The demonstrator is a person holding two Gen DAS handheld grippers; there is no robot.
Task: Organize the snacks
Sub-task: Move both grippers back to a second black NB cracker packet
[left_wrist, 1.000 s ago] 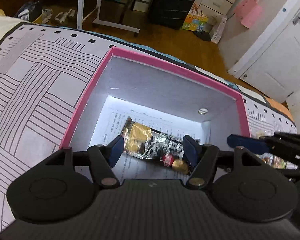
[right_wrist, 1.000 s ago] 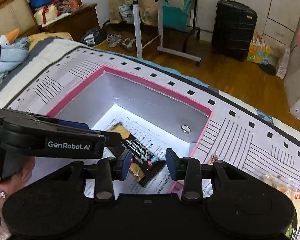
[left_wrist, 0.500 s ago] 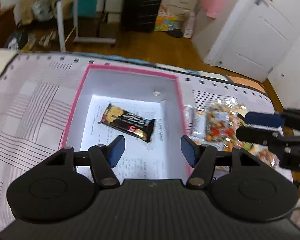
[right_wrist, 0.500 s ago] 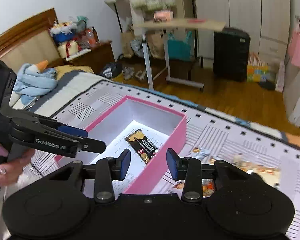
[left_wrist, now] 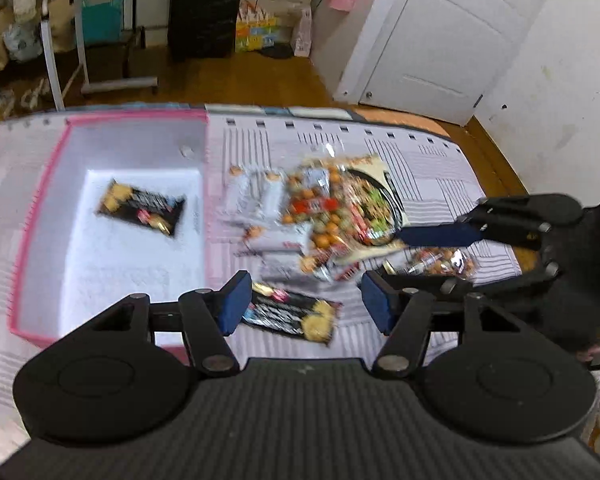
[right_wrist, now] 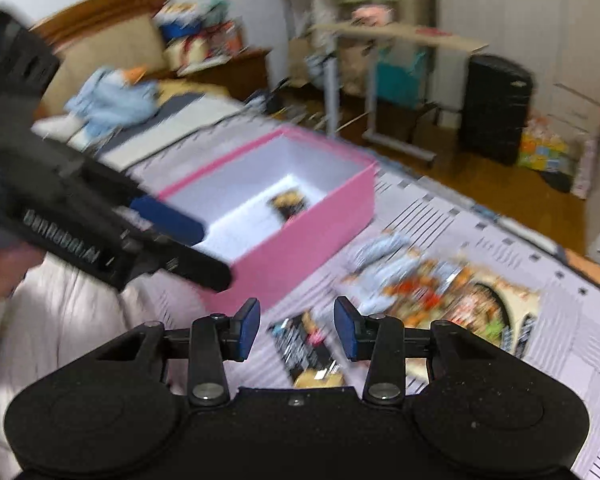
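A pink box [left_wrist: 140, 116] with a white inside stands on the striped bed cover; one black-and-gold snack bar [left_wrist: 140, 210] lies flat on its floor. To its right is a loose pile of snack packets [left_wrist: 328, 208]. A second black snack bar [left_wrist: 292, 314] lies on the cover in front of the pile. My left gripper [left_wrist: 306, 304] hangs open above that bar, nothing between its pads. In the right wrist view my right gripper [right_wrist: 298, 328] is open over the same bar [right_wrist: 308, 344], beside the box [right_wrist: 300, 240]. Both views are blurred.
The bed cover [left_wrist: 420, 168] ends at a wood floor with a black suitcase [left_wrist: 204, 8], a rolling side table [left_wrist: 80, 40] and a white door [left_wrist: 440, 40]. A blue plush toy [right_wrist: 112, 96] and a headboard lie beyond the box. A hand [right_wrist: 0, 264] holds the left gripper.
Both grippers have lifted out of the pink box and swung right, over the loose snacks. The bar inside the box stays where it lay.
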